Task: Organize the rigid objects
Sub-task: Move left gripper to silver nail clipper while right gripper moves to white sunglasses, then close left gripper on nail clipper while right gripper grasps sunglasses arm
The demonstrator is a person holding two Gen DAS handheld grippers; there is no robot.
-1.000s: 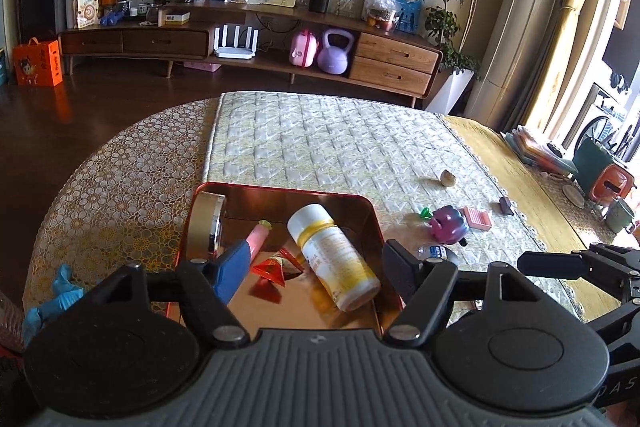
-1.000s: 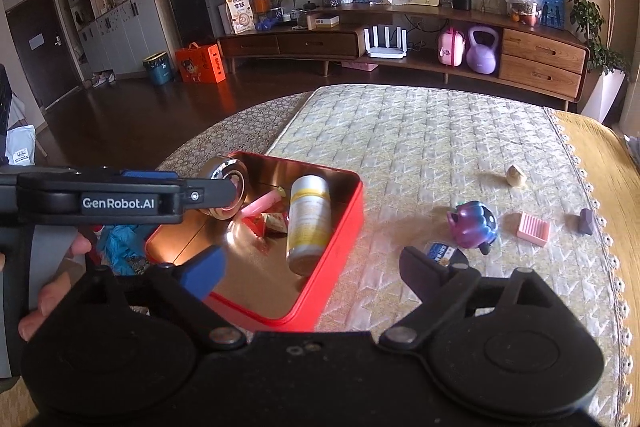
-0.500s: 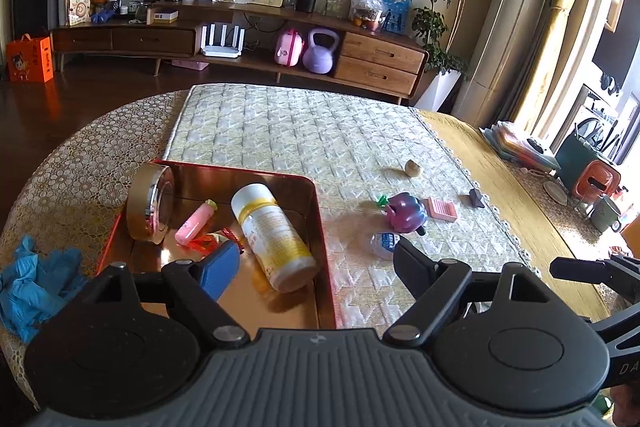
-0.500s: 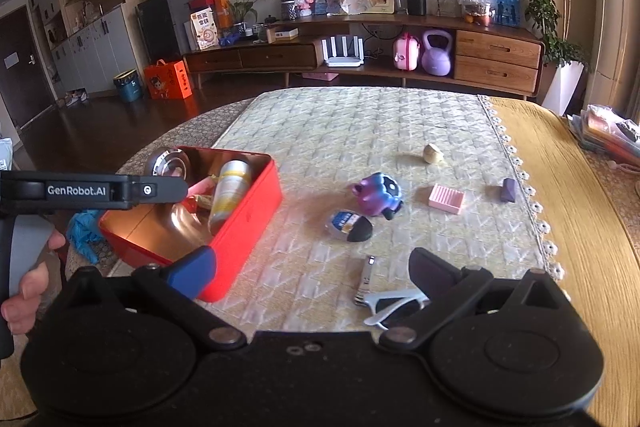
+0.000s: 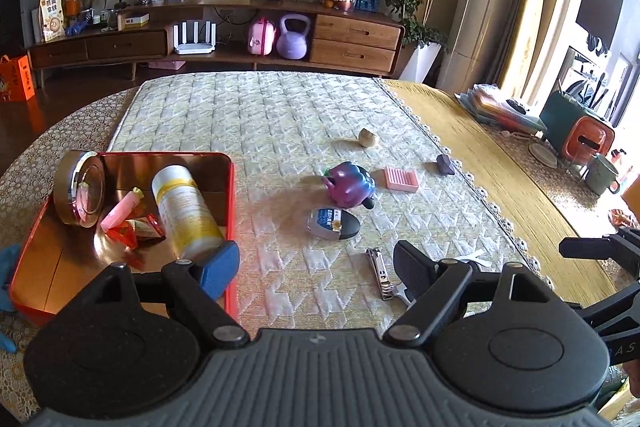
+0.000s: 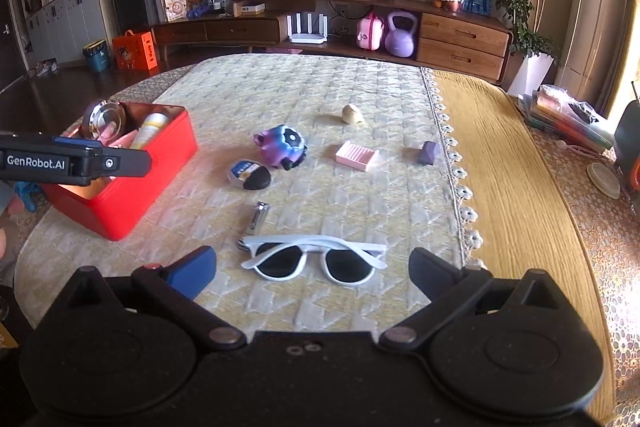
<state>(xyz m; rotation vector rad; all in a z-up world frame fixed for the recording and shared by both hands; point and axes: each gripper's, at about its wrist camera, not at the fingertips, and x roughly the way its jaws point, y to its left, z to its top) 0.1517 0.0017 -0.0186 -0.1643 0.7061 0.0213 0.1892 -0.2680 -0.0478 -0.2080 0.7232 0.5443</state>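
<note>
A red tin box (image 5: 229, 187) (image 6: 120, 203) stands at the left of the quilted mat and holds a tape roll (image 5: 78, 193), a white and yellow bottle (image 5: 184, 211), a pink tube (image 5: 120, 213) and a red wrapper (image 5: 136, 231). On the mat lie a purple toy (image 6: 280, 145), a small oval tin (image 6: 249, 174), nail clippers (image 6: 256, 219), white sunglasses (image 6: 316, 257), a pink block (image 6: 357, 155), a purple piece (image 6: 428, 151) and a beige shell (image 6: 353, 115). My left gripper (image 5: 316, 263) is open and empty beside the box. My right gripper (image 6: 312, 271) is open and empty just before the sunglasses.
The mat's lace edge (image 6: 456, 163) borders a yellow cloth (image 6: 512, 167) on the right. Books (image 6: 568, 119), a cup (image 5: 600, 173) and an orange and green container (image 5: 576, 131) stand at the far right. A blue cloth (image 5: 6, 259) lies left of the box.
Both grippers have moved right and back from the box. The nail clippers and sunglasses have come into view in front of them. Both stay open.
</note>
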